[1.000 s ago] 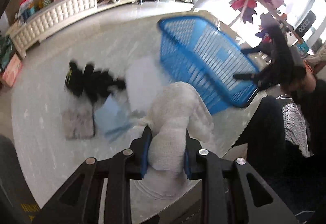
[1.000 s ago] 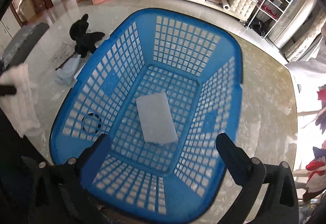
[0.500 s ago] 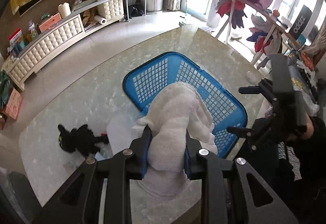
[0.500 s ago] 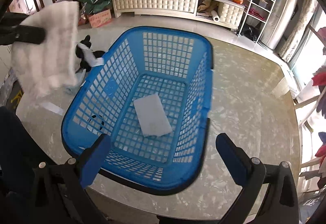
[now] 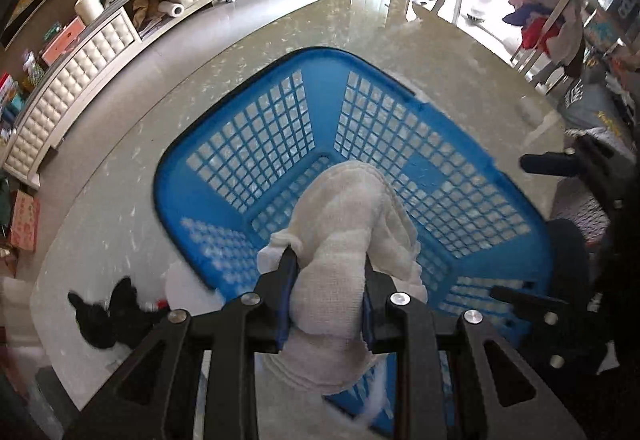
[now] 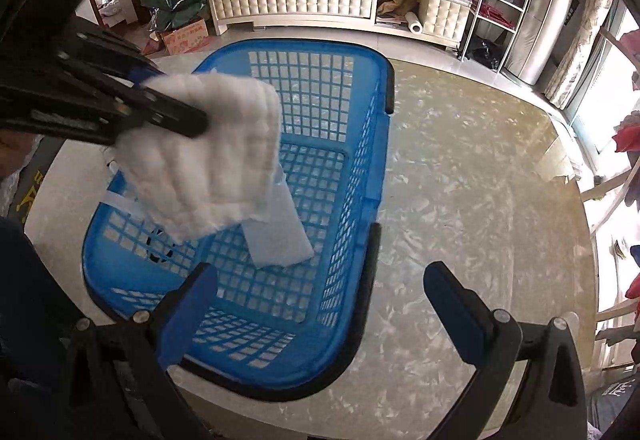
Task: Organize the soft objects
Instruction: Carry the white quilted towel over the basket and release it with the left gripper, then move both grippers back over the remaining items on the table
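The left gripper was clamped on the white towel, which draped forward past the fingertips and hung directly above the open blue basket, its long axis running ahead of the fingers. The right gripper stood wide apart and empty, straddling the basket's near rim. One second earlier the towel was beside the basket, not over it.

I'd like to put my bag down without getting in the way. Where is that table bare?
Bare marble lies right of the blue basket and beyond its far rim, toward the table edge. It is crowded on the basket's other side: a black plush toy lies there, and the left gripper holds a white towel over the basket.
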The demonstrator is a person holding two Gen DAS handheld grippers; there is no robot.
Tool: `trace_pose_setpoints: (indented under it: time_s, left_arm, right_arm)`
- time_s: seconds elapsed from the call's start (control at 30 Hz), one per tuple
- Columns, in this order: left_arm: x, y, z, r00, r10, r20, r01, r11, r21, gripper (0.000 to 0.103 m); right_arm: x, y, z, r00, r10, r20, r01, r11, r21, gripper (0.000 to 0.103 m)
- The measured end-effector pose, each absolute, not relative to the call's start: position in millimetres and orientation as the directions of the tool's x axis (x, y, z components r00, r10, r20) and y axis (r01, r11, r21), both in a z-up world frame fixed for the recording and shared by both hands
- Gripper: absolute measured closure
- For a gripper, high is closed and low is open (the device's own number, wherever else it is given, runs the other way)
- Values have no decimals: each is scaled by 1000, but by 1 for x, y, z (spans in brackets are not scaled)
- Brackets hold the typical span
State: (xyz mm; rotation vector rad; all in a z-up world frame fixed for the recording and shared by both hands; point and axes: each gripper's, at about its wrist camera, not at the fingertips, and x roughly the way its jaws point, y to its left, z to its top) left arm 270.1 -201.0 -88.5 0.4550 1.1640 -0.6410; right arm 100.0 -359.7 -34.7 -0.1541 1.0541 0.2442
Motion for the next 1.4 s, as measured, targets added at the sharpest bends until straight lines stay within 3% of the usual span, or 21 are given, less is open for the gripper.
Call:
trace_pose_setpoints:
  time_s: [0.37,0.73,0.87,1.03,1.1,1.4]
  left_arm:
    - [297,-231,-134,242,-135,-961,717,692,83,78]
    - [293,-247,-141,259,-87,-962,731,668,136,74]
    - [293,-246,-134,275,-99,-956,726,674,139,61]
    - [284,-240,-108,363,-122,-924,722,663,196,26]
    - [276,-237,-99,384,-137,-913,728,653,208,21]
    - [233,-206,-61,430,-192,-882,724,657,210,21]
  right_arm:
    - [119,-375,-42,466,131,-875,-229,973,23,0]
    - [124,-379,-52,443,130,-887,-216,976,36,0]
    - [124,-381,-51,442,132,-887,-210,977,40,0]
    - [120,-380,-50,444,125,-887,-196,980,40,0]
    - [117,-382,-48,448,119,-886,-186,982,38,0]
    - [106,-374,-29,470,105,-876,-168,985,28,0]
